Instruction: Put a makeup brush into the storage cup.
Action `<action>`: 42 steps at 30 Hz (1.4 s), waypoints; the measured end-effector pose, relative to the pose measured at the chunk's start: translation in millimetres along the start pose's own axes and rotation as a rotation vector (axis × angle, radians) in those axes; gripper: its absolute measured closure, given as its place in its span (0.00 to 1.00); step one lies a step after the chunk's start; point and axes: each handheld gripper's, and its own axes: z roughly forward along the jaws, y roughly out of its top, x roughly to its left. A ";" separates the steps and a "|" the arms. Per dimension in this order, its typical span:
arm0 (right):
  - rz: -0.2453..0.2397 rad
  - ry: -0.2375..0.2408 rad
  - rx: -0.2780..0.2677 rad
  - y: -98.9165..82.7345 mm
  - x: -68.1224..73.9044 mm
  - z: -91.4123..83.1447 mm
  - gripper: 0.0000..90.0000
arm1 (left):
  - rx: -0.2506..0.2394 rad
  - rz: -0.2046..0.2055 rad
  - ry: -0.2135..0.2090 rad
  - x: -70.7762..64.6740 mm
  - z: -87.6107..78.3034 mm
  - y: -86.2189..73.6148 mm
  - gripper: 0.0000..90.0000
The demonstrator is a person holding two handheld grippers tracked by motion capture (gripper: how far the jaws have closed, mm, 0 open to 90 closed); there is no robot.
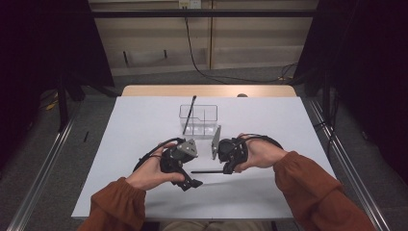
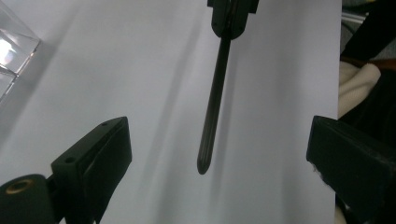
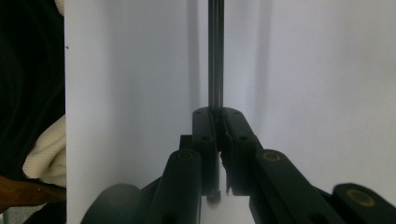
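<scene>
Right claw [image 3: 217, 116], jaws clamped on one end of a thin black rod [image 2: 212, 107], which juts straight out beyond its tips, above the white surface [image 1: 144, 125]. Left claw [image 2: 219, 154], jaws spread wide, with the rod's free tip lying between them, untouched. Clear box [image 1: 198, 119] beyond both claws.

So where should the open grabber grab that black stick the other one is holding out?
Best on the free end of the black stick. The right gripper clamps the other end and holds it level, pointing toward the left gripper. Its open jaws already stand on either side of the tip, so it should probably come straight along the stick and close across its thin, round shaft.
</scene>
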 end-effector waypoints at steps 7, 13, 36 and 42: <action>-0.011 0.003 0.000 3.4 0.6 2.0 0.94 | 0.049 0.027 -0.043 3.0 -0.2 3.3 0.15; -0.007 0.001 0.000 3.9 0.5 2.4 0.94 | 0.086 -0.010 -0.059 5.9 2.0 6.4 0.25; -0.020 0.005 -0.005 6.2 2.4 4.8 0.94 | 0.160 -0.009 -0.093 12.7 16.8 12.3 0.83; -0.022 0.001 -0.008 5.0 2.0 3.8 0.94 | 0.162 -0.005 -0.094 14.4 17.4 12.2 0.90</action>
